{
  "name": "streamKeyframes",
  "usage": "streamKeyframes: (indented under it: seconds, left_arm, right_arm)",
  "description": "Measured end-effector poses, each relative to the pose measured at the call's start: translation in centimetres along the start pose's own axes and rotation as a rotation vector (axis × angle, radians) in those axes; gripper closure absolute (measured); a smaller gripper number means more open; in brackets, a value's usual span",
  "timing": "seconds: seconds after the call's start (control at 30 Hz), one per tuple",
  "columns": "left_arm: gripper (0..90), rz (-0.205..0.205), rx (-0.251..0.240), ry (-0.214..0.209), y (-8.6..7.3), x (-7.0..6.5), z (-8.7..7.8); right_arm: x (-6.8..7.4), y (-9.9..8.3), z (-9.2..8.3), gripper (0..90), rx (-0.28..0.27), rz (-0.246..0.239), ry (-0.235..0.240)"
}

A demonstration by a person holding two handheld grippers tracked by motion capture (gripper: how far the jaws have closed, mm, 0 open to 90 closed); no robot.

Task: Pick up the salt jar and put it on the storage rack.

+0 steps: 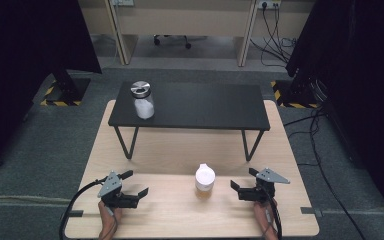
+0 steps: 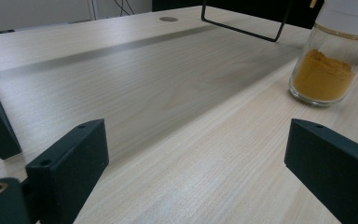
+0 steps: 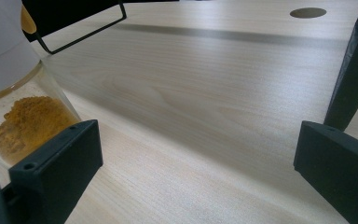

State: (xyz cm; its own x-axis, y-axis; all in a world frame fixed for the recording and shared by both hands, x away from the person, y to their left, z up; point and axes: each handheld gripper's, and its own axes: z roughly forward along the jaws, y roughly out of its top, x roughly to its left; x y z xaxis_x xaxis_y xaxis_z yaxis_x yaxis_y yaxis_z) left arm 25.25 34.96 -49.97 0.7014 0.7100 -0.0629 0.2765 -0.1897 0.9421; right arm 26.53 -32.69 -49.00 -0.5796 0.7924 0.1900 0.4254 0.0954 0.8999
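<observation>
A small glass jar of orange powder with a white lid (image 1: 204, 182) stands on the light wooden table (image 1: 180, 150), near its front edge, between the two grippers. My left gripper (image 1: 135, 185) rests to the jar's left, open, nothing between its fingers; its own view has the jar (image 2: 328, 65) at the upper right. My right gripper (image 1: 242, 180) lies to the jar's right, open and holding nothing, and the jar (image 3: 18, 112) sits just beyond its left finger. A second glass jar with a metal lid and white contents (image 1: 143, 100) stands on the black shelf (image 1: 205, 107).
The black shelf on thin wire legs (image 1: 125, 142) spans the back half of the table. A round cable hole (image 3: 307, 12) is set in the tabletop. Black stands and cables lie on the floor around the table.
</observation>
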Motion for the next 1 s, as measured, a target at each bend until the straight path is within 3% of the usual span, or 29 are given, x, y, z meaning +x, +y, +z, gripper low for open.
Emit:
streamKeyframes:
  seconds: [1.0]
  left_arm:
    - [5.0, -0.001, 0.002, -0.001, 0.02, 0.01, 0.0]
  right_arm:
    - [0.08, 0.04, 0.02, 1.2, 0.002, -0.007, -0.001]
